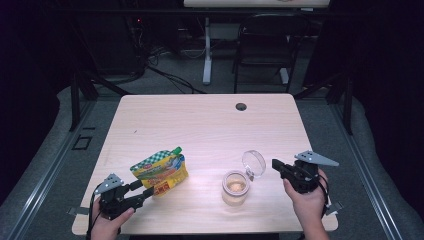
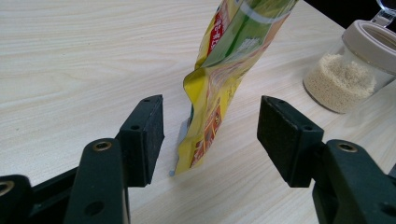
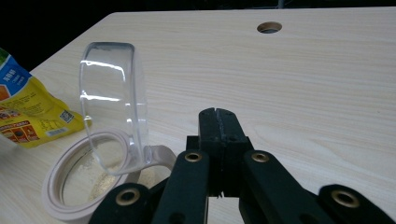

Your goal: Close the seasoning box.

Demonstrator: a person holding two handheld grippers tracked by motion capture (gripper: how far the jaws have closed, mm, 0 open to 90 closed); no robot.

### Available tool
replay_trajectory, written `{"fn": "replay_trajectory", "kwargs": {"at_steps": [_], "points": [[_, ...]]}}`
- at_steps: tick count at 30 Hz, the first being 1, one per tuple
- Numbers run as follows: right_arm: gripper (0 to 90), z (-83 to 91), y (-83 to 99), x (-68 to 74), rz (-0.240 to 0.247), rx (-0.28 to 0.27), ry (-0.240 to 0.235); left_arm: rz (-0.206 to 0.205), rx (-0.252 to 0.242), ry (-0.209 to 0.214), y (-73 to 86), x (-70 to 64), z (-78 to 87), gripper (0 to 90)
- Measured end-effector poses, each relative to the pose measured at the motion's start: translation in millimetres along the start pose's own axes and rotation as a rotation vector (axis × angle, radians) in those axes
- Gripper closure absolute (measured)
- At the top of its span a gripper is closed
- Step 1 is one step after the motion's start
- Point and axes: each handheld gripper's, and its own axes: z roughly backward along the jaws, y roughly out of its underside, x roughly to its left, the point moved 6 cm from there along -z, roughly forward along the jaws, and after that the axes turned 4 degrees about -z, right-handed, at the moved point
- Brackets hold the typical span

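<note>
From above, we see the pouch (image 1: 161, 171) near the worktop's (image 1: 200, 125) front left corner and the open jar (image 1: 235, 187) near the front edge. In the left gripper view, our left tongs (image 2: 210, 135) gape wide around the pouch's bottom corner (image 2: 196, 140), not touching. In the right gripper view, our right tongs (image 3: 218, 122) are pressed together, empty, beside the jar's raised clear lid (image 3: 114, 102).

No print on the yellow pouch (image 1: 161, 172) can be made out: its red label panel (image 2: 211, 127) carries small characters (too blurred to read), and a square code patch (image 3: 66, 116) sits beside fine, illegible lines.
</note>
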Motion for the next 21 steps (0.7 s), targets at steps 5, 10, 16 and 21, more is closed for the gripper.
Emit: {"fn": "replay_trajectory", "kwargs": {"at_steps": [5, 10, 16, 21], "points": [[90.0, -6.6, -2.3, 1.2, 0.000, 0.012, -0.007, -0.001, 0.002, -0.002, 0.2, 0.5, 0.4, 41.4], [90.0, -9.2, -3.5, 5.2, -0.009, 0.009, -0.022, -0.002, 0.004, -0.004, 0.5, 1.0, 0.4, 41.4], [90.0, -12.3, -3.4, 8.8, 0.006, 0.014, -0.026, -0.002, 0.004, -0.005, 0.6, 0.9, 0.5, 41.4], [90.0, -14.6, -2.6, 10.1, 0.000, 0.016, -0.026, -0.002, 0.004, -0.007, 0.7, 1.5, 0.1, 41.4]]}}
